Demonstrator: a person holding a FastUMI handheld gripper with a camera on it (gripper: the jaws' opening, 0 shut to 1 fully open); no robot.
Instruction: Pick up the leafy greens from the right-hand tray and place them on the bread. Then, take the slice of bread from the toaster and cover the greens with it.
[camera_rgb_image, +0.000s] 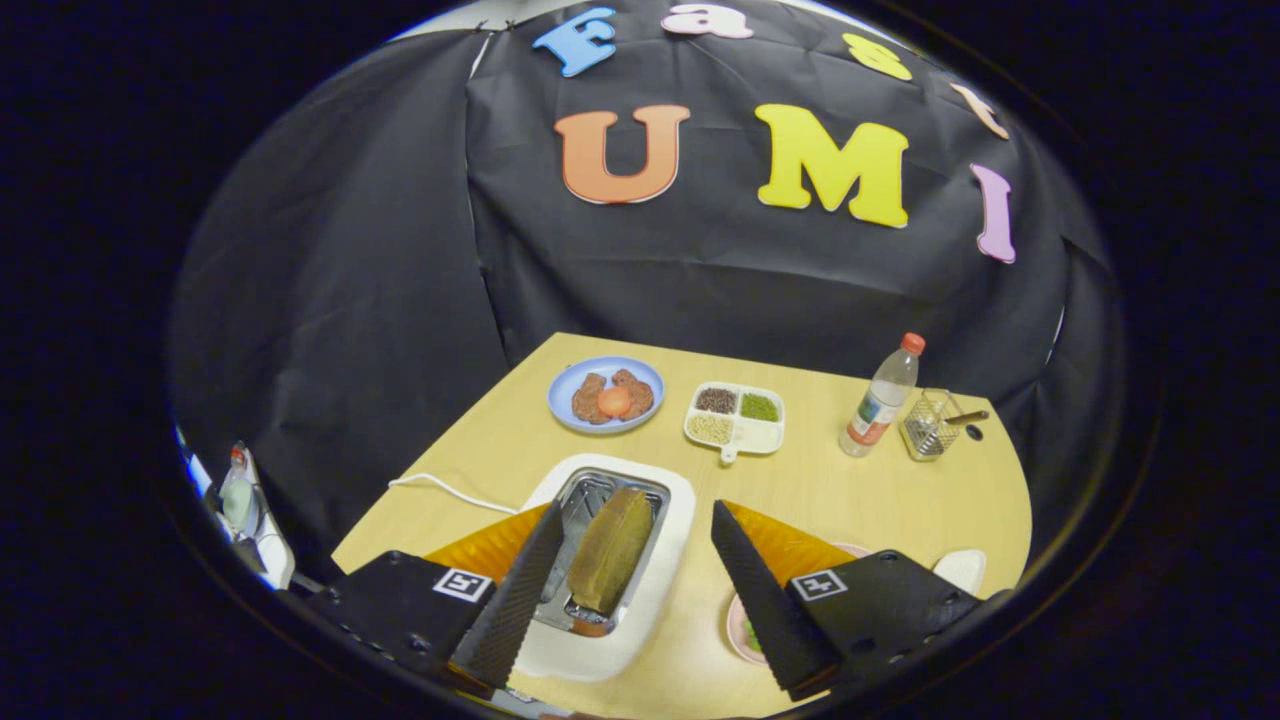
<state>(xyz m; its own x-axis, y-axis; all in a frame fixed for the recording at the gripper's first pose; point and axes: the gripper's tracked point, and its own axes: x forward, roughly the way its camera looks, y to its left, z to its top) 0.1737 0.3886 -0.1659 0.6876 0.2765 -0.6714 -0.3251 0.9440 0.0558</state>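
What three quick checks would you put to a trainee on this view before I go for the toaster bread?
1. True or false: the tool is shut on the slice of bread.
2. What stands nearest the water bottle? A) wire basket B) blue plate C) divided dish
3. Fill in: the slice of bread stands in a slot of the ___.

Key:
1. False. The fingers are spread open, and the slice sits between them, untouched.
2. A.
3. Toaster, the white one on the wooden table.
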